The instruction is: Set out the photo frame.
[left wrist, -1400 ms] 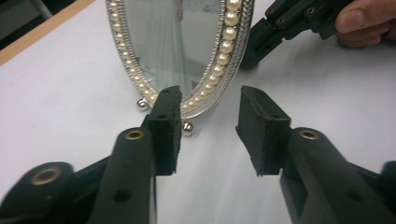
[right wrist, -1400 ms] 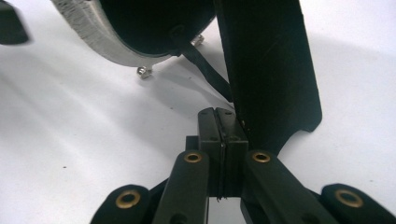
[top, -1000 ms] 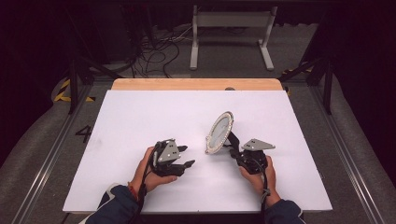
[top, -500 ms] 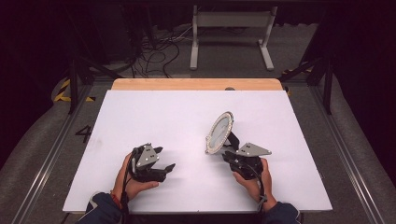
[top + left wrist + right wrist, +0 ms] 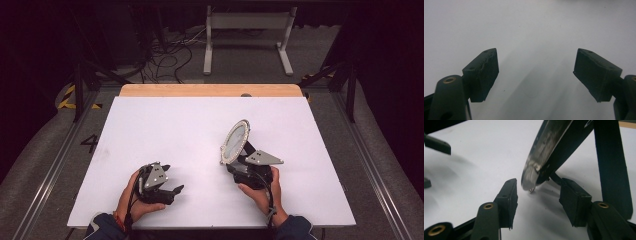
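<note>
A round mirror (image 5: 236, 141) with a beaded rim stands tilted on its black stand (image 5: 611, 162) at the right middle of the white table (image 5: 165, 130). My right gripper (image 5: 233, 166) sits just behind its base. Its jaws have just been opening. In the right gripper view the mirror's lower rim (image 5: 531, 178) hangs just beyond the gap of my right gripper (image 5: 537, 197), and neither pad touches it. My left gripper (image 5: 172, 181) rests near the front left edge, jaws just widened, with bare table between the pads of that gripper (image 5: 536, 75).
A wooden strip (image 5: 210, 90) runs along the table's far edge. Beyond it are floor cables (image 5: 165, 55) and a white metal frame (image 5: 247, 30). Metal rails (image 5: 55, 165) flank the table on both sides.
My left hand has slid left and nearer the front edge, its jaws spreading. My right jaws have come apart off the mirror's base; the mirror stays standing where it was.
</note>
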The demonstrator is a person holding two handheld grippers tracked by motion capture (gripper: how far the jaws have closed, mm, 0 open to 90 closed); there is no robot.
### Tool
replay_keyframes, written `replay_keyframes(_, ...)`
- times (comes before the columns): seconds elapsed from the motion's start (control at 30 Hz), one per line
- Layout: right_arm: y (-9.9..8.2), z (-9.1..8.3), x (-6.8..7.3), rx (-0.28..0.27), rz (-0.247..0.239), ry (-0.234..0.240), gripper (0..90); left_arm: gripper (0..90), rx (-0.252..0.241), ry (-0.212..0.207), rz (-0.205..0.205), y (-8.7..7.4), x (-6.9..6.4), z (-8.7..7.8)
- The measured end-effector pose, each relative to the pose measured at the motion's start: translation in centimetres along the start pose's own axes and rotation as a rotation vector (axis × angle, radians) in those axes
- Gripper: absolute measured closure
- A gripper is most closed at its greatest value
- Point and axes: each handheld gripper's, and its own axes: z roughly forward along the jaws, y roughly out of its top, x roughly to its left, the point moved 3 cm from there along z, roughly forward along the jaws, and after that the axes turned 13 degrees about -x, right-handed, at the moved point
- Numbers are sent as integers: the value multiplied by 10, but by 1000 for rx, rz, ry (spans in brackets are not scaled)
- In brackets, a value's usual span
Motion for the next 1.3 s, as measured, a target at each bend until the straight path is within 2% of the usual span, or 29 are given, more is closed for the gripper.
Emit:
replay_keyframes(0.13, 2, 9, -1, -21, 45, -28, 466, 202, 3, -8, 3, 0, -2, 1)
replay_keyframes(0.17, 2, 14, 1, -22, 44, -47, 466, 202, 2, -8, 4, 0, -2, 2)
replay_keyframes(0.23, 2, 16, 1, -22, 48, -49, 469, 202, 1, -11, 1, 0, -2, 3)
replay_keyframes(0.5, 1, 27, 2, -50, 123, -93, 558, 199, 24, -33, 6, -2, -6, 9)
replay_keyframes(0.7, 0, 25, 3, -39, 114, -87, 591, 193, 31, -41, 14, -2, -9, 11)
replay_keyframes(0.87, 0, 19, 1, 3, 98, -42, 606, 191, 24, -35, 16, 0, -6, 10)
replay_keyframes(1.07, -1, 10, 1, 23, 92, -11, 639, 187, 14, -31, 17, 2, -6, 8)
replay_keyframes(1.3, -1, 3, 1, 16, 73, 12, 637, 186, 5, -27, 17, 3, -4, 6)
